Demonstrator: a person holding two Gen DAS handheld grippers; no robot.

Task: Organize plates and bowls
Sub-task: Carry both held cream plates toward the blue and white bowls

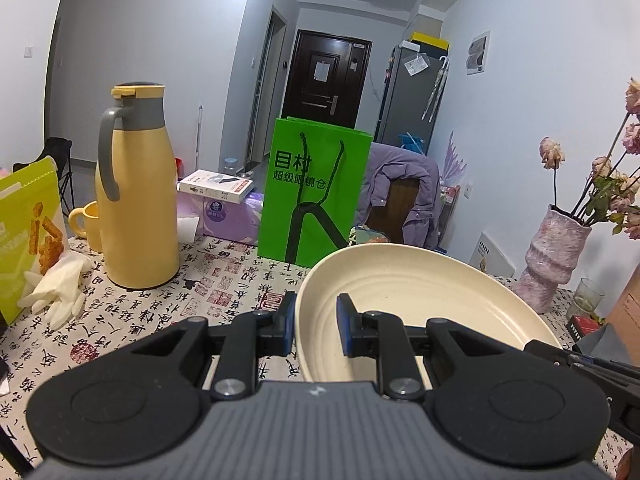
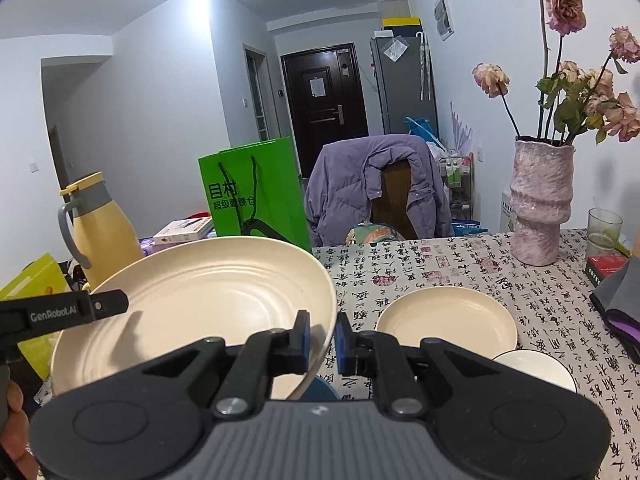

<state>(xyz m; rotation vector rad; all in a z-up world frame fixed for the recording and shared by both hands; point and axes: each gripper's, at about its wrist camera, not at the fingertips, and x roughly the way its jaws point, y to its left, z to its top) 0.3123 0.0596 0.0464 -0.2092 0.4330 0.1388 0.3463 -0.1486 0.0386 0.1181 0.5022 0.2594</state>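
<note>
Right wrist view: my right gripper (image 2: 322, 334) and left gripper (image 1: 316, 322) each pinch a rim of the big plate (image 2: 200, 300), held above the table (image 2: 440, 268); small plate (image 2: 446, 322) and bowl (image 2: 536, 368) still unstacked, near right

The right gripper (image 2: 321, 338) jaws clamp the large cream plate's (image 2: 192, 300) rim.

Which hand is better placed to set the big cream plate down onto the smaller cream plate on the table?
Right, probably. The right tongs pinch the large cream plate on the rim nearest the smaller cream plate, which lies just beside them. The left tongs grip the opposite rim, farther from it.
</note>
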